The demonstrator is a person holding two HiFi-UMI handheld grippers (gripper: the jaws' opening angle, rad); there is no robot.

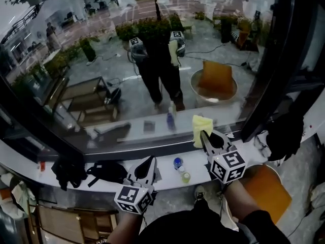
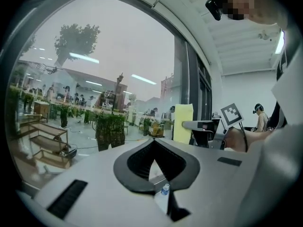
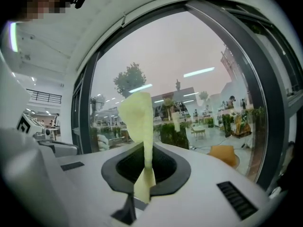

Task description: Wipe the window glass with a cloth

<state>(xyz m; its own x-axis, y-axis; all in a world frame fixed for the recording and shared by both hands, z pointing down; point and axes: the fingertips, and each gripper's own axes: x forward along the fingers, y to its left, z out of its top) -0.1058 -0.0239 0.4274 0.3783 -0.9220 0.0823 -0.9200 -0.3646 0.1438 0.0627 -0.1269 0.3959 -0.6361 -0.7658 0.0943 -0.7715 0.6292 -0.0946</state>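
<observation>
The left tongs point(image 1: 151, 161) are closed tip to tip on nothing, over the counter point(image 1: 170, 180). A bottle point(image 1: 177, 163) stands between the two tongs. The right tongs point(image 1: 204, 135), farther forward, pinch the yellow cloth point(image 1: 201, 125), which rises from their tips close to the glass point(image 1: 101, 75) ahead.

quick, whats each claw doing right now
left claw: closed, holding nothing.
right claw: closed on the yellow cloth.
</observation>
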